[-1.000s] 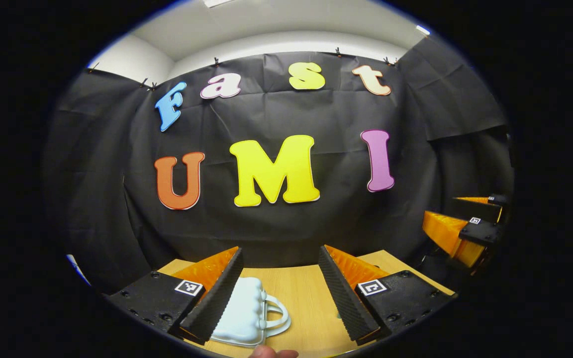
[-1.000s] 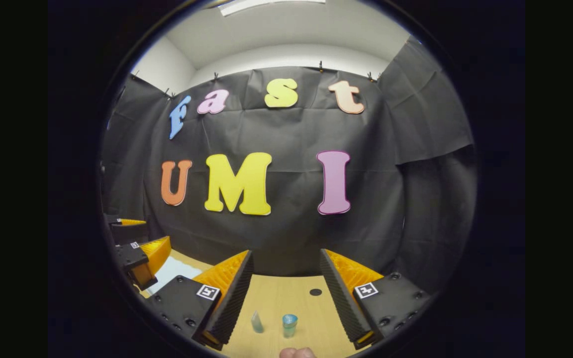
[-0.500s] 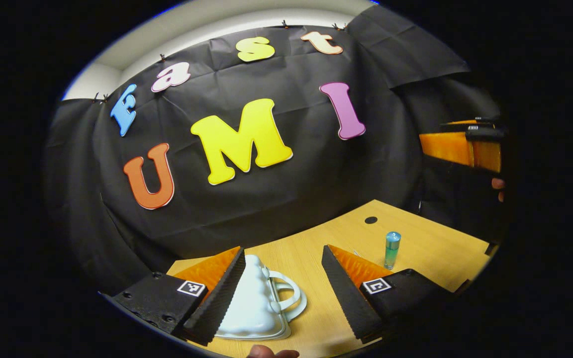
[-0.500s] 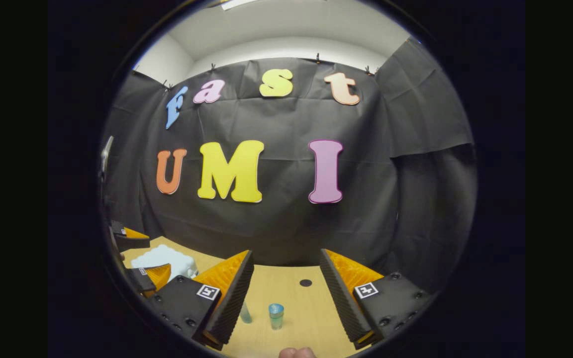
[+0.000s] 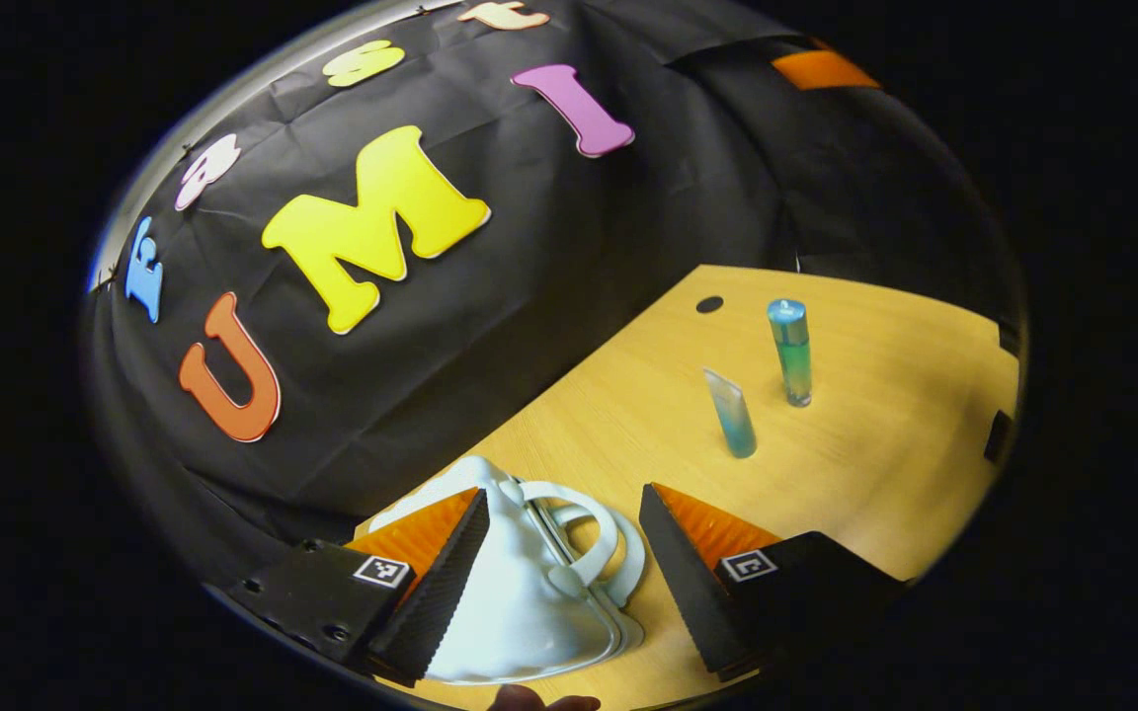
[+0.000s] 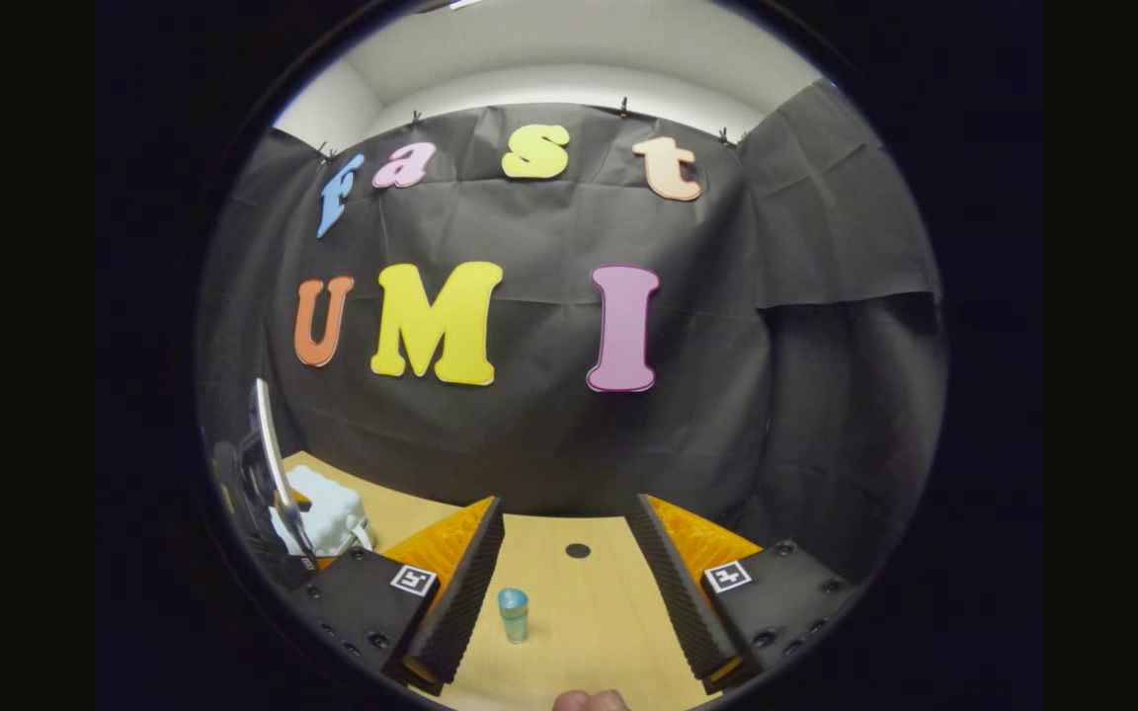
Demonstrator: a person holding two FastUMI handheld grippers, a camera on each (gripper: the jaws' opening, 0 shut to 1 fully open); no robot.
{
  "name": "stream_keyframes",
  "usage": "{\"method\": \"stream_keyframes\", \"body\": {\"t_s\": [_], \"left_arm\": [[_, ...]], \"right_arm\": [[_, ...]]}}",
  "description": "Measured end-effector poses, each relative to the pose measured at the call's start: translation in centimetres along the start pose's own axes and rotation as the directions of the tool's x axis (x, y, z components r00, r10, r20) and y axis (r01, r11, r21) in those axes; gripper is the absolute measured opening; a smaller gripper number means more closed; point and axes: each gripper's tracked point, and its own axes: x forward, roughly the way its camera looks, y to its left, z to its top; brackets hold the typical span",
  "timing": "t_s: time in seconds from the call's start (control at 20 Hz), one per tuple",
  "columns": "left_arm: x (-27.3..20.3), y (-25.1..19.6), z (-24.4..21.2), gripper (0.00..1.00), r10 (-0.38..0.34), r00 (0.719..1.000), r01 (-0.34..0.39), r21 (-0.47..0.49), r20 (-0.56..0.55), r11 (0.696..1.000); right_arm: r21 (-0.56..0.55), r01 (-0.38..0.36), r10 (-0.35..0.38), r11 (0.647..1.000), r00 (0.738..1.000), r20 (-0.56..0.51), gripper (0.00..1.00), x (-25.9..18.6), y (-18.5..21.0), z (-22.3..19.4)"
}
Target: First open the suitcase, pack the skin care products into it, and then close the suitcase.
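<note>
On the table (image 5: pixel 855 434), the suitcase (image 5: pixel 520 602) lies closed, both bottles (image 5: pixel 789 351) unpacked; left gripper (image 5: pixel 564 573) and right gripper (image 6: pixel 569 583) fingers wide apart, holding nothing.

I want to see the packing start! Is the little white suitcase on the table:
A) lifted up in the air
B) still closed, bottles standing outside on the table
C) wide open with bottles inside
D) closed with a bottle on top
B: the suitcase lies shut on the table, in front of the open left gripper, while the tube and the bottle stand apart on the wood.
</note>
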Motion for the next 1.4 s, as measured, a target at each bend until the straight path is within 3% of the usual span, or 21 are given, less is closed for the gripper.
{"method": "stream_keyframes", "body": {"t_s": [0.25,0.45,0.65,0.95,1.05,1.25,1.4], "left_arm": [[2.3,-1.3,-3.2,0.96,-0.051,0.993,0.063,0.115,-0.109,0.991],[4.5,-1.2,-6.7,0.84,-0.045,0.971,0.093,0.199,-0.234,0.975],[5.9,-2.0,-7.8,0.78,-0.07,0.953,0.147,0.249,-0.294,0.957],[7.7,-1.9,-9.0,0.51,-0.035,0.924,0.178,0.347,-0.38,0.921],[8.1,-1.8,-9.1,0.36,-0.02,0.918,0.183,0.38,-0.395,0.907],[8.0,-1.9,-8.6,0.25,-0.028,0.916,0.21,0.418,-0.4,0.884],[7.7,-1.3,-8.1,0.19,-0.023,0.928,0.182,0.396,-0.373,0.9]], "right_arm": [[-0.011,0.033,-0.033,0.999,0.999,-0.024,0.8,-0.2,-1.2,-0.8],[-0.025,0.067,-0.067,0.997,0.997,-0.031,0.8,-0.3,-2.2,-1.1],[-0.029,0.093,-0.094,0.995,0.995,-0.034,0.8,-0.5,-2.7,-1.3],[-0.041,0.137,-0.138,0.99,0.99,-0.031,0.8,-0.9,-3.8,-1.4],[-0.039,0.152,-0.153,0.988,0.987,-0.038,0.8,-1.1,-4.2,-1.8],[-0.03,0.168,-0.169,0.985,0.985,-0.038,0.8,-1.4,-4.6,-1.9],[-0.019,0.165,-0.166,0.986,0.985,-0.039,0.8,-1.4,-4.3,-2.0]]}}
